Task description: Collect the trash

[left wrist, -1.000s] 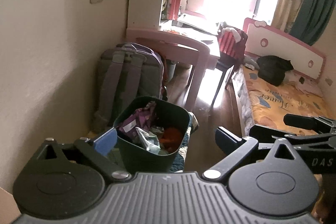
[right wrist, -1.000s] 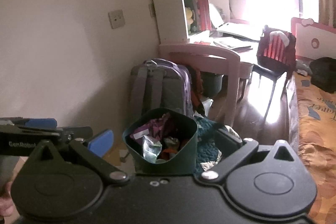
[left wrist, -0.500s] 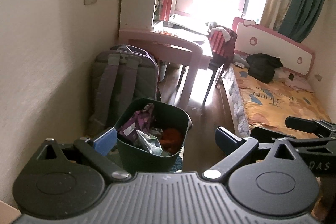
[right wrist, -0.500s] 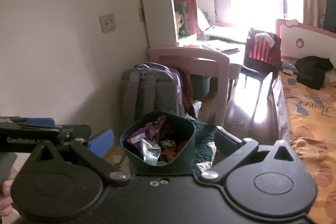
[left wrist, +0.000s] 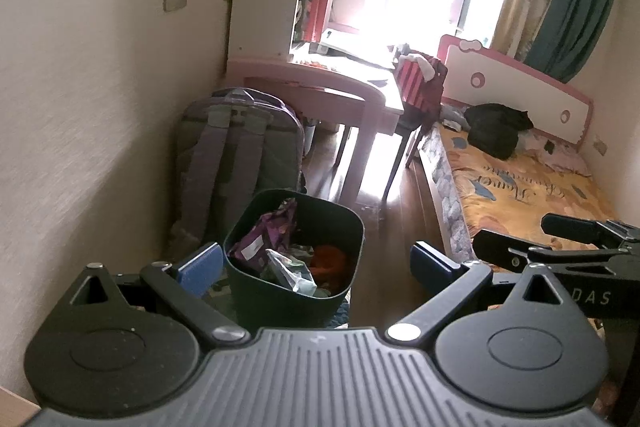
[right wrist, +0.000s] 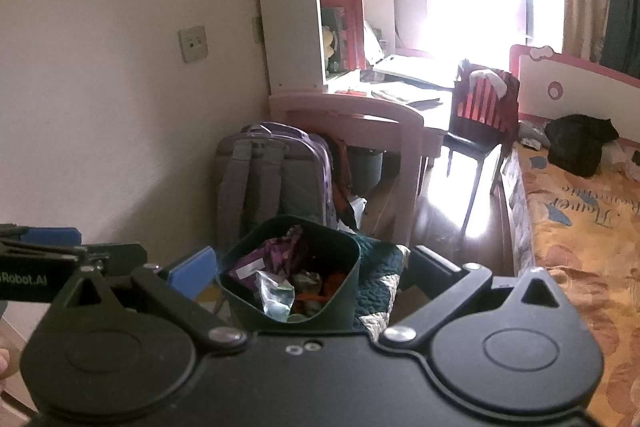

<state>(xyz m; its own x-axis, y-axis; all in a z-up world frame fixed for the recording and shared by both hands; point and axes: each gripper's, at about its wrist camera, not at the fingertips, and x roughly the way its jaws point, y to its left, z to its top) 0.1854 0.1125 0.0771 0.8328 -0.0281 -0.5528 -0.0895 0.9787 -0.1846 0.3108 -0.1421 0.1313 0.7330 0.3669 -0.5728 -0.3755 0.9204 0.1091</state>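
Two blue-padded fingers of the left gripper (left wrist: 316, 265) stand wide apart and hold nothing in the left wrist view; between them sits a dark, smooth, rounded-square trash bin (left wrist: 340, 227) on the floor, stuffed with a crinkled purple wrapper (left wrist: 266, 233) and a clear plastic bag (left wrist: 290, 269), a grey fabric backpack (left wrist: 240, 155) just behind it. From the right wrist view, the right gripper (right wrist: 314, 271) also gapes wide and empty, framing the bin (right wrist: 348, 251) beside a quilted teal cloth (right wrist: 376, 279).

A dark green bin (left wrist: 296, 291) stands upright on the floor, holding purple, clear and perhaps orange wrappers (left wrist: 262, 241).
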